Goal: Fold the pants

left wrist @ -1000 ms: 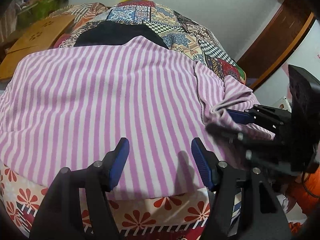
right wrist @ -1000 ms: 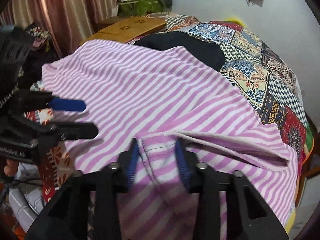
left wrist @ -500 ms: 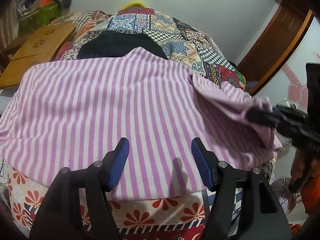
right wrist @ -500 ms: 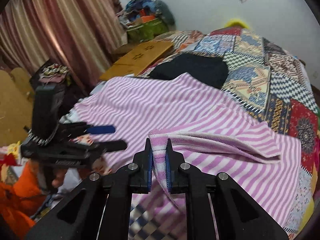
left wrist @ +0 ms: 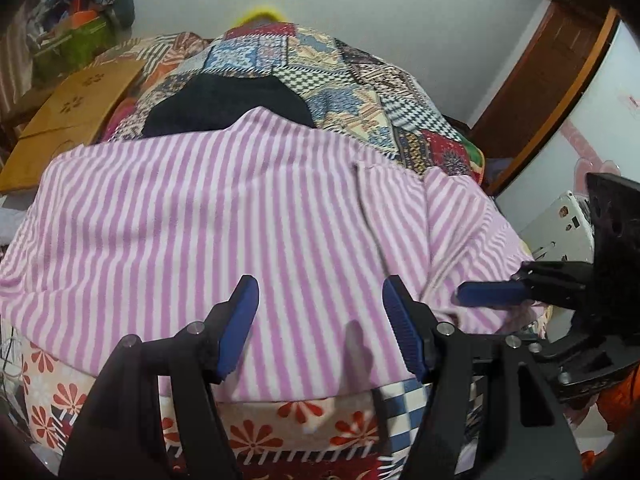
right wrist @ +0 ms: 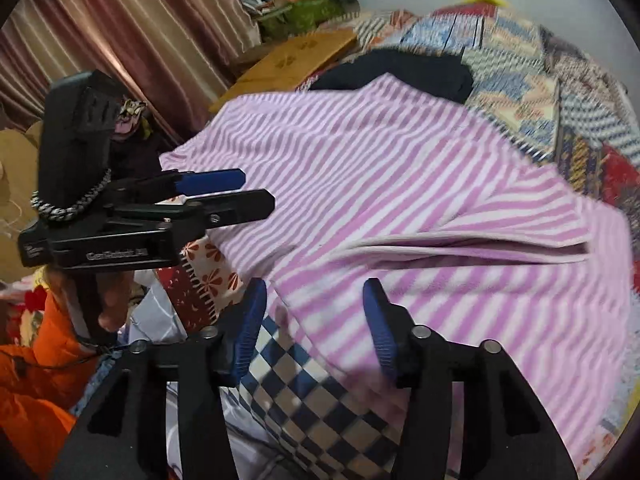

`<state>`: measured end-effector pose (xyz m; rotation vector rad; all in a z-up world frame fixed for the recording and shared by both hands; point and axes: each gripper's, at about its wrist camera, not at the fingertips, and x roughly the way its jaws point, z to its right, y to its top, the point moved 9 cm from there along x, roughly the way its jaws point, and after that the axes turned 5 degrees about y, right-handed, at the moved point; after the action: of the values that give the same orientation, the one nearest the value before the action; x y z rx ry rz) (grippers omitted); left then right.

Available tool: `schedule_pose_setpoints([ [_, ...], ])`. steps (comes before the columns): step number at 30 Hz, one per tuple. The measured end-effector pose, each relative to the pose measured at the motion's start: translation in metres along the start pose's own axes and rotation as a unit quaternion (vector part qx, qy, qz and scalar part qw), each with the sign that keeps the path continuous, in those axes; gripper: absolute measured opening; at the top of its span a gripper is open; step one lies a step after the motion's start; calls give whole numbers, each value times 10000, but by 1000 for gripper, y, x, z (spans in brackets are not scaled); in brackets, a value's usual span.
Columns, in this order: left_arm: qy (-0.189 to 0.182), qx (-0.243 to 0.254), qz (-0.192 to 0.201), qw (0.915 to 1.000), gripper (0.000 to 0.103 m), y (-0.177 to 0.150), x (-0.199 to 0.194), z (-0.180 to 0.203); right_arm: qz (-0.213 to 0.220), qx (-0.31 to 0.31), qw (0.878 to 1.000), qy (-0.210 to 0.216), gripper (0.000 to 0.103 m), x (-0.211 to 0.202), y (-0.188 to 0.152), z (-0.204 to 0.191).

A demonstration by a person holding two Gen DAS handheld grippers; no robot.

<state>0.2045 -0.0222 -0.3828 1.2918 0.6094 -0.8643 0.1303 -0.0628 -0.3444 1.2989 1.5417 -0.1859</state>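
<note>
Pink-white striped fleece pants (left wrist: 224,216) spread flat on patchwork-quilt bed (left wrist: 360,92), one edge flap lapped over. Left tongs (left wrist: 316,320) released, empty. Right tongs (right wrist: 314,320) opening, nothing gripped. Main folds prob. still left.

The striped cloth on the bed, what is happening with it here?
A person holds a gripper in each hand and is folding the pink-and-white striped pants spread on the patchwork bedspread. One side flap is already laid over the rest. The right gripper is opening above the near edge, with nothing pinched between its pads. The left gripper hovers open over the cloth and grips nothing. A dark garment lies behind the pants.
</note>
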Motion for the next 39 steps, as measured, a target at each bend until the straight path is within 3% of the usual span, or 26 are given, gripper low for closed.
schedule_pose_setpoints([
  [4,-152,207,35,9997,64,10,1,24,209,-121,9987,-449,53,-32,-2,19],
  [8,-337,489,-46,9982,64,14,10,53,371,129,9942,-1005,53,-56,-3,68],
  [15,-149,889,-459,9949,64,0,50,79,96,420,9855,-1642,53,-46,-7,135],
  [21,-91,690,-479,9964,76,-3,60,62,-16,283,9869,-1585,53,-32,8,144],
  [29,-309,127,-565,9978,81,-11,59,34,-210,-118,9915,-1275,53,4,48,134],
  [34,-289,-2,-496,9983,81,-12,51,26,58,-125,9961,-875,53,21,87,117],
  [39,-134,-77,-421,9990,80,-9,44,13,404,-178,9964,-725,53,7,110,100],
])
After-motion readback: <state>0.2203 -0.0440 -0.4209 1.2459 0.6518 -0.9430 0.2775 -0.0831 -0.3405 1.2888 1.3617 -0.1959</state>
